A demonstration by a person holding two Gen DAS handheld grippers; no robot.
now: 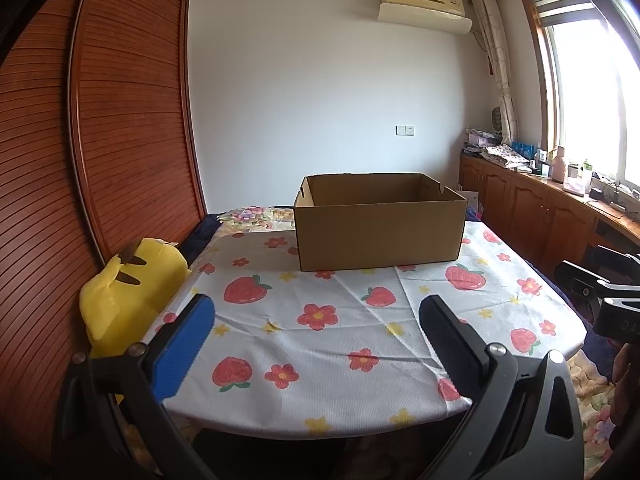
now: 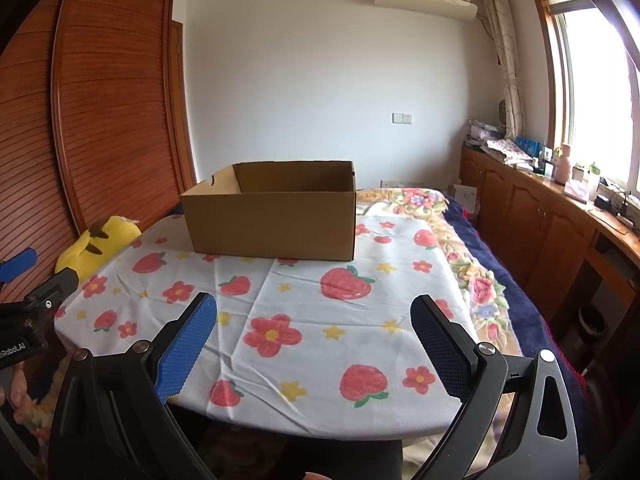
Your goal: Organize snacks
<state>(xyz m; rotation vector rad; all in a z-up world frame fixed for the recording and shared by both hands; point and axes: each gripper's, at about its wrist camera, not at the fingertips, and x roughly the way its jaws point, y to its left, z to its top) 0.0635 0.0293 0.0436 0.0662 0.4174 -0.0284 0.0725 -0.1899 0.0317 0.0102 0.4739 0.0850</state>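
Observation:
An open brown cardboard box [image 1: 380, 224] stands at the far side of a table covered by a white cloth with strawberries and flowers [image 1: 320, 320]. It also shows in the right wrist view [image 2: 276, 216], far left of centre. I see no snacks in either view; the inside of the box is mostly hidden. My left gripper [image 1: 316, 316] is open and empty above the near part of the table. My right gripper [image 2: 314, 314] is open and empty too, to the right of the left one. The left gripper's blue finger [image 2: 18, 264] shows at the left edge of the right wrist view.
A yellow plush toy [image 1: 128, 296] leans at the table's left edge by the brown slatted wardrobe [image 1: 100, 140]. A bed with a flowered blanket [image 2: 472, 264] lies to the right. Wooden cabinets with clutter [image 2: 552, 216] run under the window.

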